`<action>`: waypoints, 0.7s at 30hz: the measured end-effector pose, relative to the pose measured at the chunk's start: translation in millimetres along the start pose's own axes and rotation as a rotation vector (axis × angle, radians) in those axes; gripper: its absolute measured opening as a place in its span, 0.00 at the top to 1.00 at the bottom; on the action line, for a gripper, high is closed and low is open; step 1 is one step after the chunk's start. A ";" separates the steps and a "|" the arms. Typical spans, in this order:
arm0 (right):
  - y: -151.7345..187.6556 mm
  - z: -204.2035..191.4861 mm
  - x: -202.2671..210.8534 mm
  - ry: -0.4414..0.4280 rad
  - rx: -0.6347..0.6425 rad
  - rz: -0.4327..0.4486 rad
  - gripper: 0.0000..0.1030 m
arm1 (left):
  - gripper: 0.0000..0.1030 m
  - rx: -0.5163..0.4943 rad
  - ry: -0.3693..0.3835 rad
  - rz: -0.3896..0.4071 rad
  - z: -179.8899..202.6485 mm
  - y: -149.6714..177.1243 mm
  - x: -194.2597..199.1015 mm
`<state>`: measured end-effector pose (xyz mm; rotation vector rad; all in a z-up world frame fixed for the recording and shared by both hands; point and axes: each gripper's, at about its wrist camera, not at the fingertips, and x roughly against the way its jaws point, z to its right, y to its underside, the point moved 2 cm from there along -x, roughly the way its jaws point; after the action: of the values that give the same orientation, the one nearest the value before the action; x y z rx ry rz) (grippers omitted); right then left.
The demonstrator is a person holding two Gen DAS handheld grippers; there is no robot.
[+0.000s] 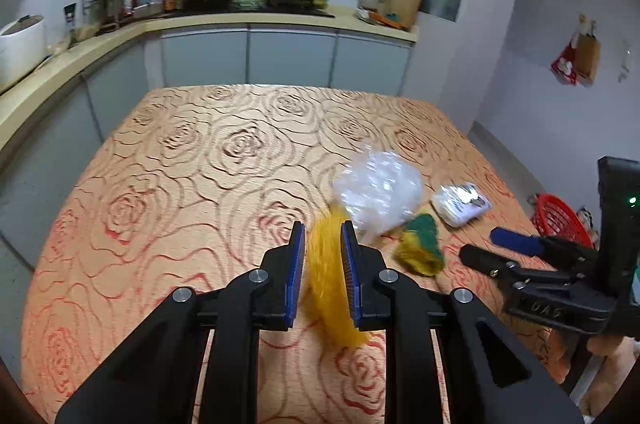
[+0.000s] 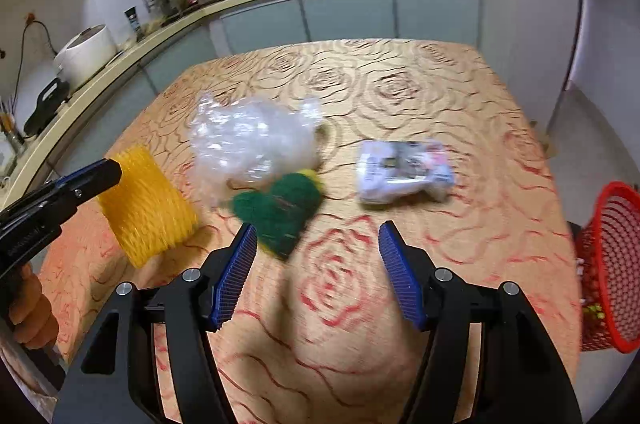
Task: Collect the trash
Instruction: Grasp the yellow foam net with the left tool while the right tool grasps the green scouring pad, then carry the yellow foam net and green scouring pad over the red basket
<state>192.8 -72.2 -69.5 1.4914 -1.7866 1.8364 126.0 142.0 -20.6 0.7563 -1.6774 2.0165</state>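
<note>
1. My left tongs point(image 1: 322, 244) are pinching the yellow foam net point(image 1: 328, 288) between the blue pads, and it looks lifted off the bench point(image 1: 168, 159); in the right wrist view the net hangs from the tong tips at the left side.
2. My right tongs point(image 2: 318, 238) stand spread with nothing between them, only bare cloth below.
3. Just ahead of the right tongs' left pad lies the green scouring pad point(image 2: 280, 209), with a yellow edge showing; it touches the crumpled clear plastic bag point(image 2: 252, 139) behind it.
4. The white printed packet point(image 2: 404, 171) sits apart to the right of those two, ahead of the right pad.
5. All three pieces cluster toward the right half of the bench as the left wrist view shows it; the left half and the far stretch are open rose-patterned cloth.
6. The far bench edge runs close to the grey kitchen cabinets point(image 1: 288, 57), with a narrow gap between.
7. Off the right edge of the bench, lower down, stands the red mesh basket point(image 2: 612, 276).
8. My hand point(image 2: 30, 308) on the left tongs' grip shows at the near left corner.
</note>
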 end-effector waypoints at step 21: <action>-1.2 -19.4 -46.6 0.020 0.025 -0.073 0.64 | 0.55 0.024 0.004 -0.039 -31.0 14.9 -0.6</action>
<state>206.1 -32.9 -98.2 1.5214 -1.6830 1.8384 112.7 169.6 -36.3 0.7858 -1.6268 2.0135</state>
